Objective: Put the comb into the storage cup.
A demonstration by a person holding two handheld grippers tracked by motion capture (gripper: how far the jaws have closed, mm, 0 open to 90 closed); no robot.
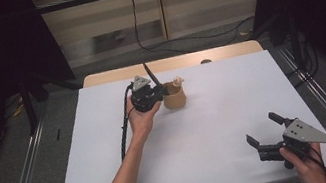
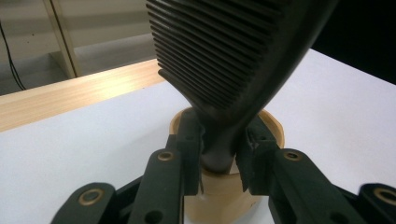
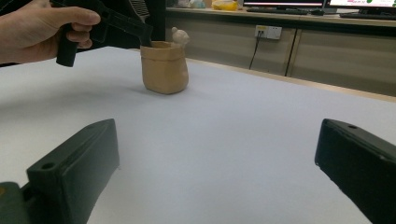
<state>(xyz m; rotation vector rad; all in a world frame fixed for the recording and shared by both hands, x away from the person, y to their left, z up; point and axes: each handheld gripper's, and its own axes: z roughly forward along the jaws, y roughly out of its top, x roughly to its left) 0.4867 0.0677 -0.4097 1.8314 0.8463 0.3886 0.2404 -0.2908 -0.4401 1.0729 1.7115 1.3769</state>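
My left gripper [image 1: 152, 95] is shut on a black comb [image 2: 224, 60], its pads pinching the narrow lower end. The comb [image 1: 149, 73] stands nearly upright, toothed part up. Its lower end hangs right at the mouth of a tan bag-shaped pot [image 2: 224, 191], which stands on the white table [image 1: 208, 129]. The pot [image 1: 174, 97] has a small pale figure [image 1: 178, 81] on its far rim. In the right gripper view the left gripper [image 3: 140, 32] reaches over the pot [image 3: 164, 67]. My right gripper [image 1: 261, 127] is open and holds nothing, low near the table's front right corner.
A strip of bare wood [image 1: 171, 63] edges the table's far side. Dark stands and cables flank the table on both sides. A wall with cabinets and a power socket [image 3: 268, 31] lies beyond. White surface [image 3: 224, 140] stretches between the right gripper and the pot.
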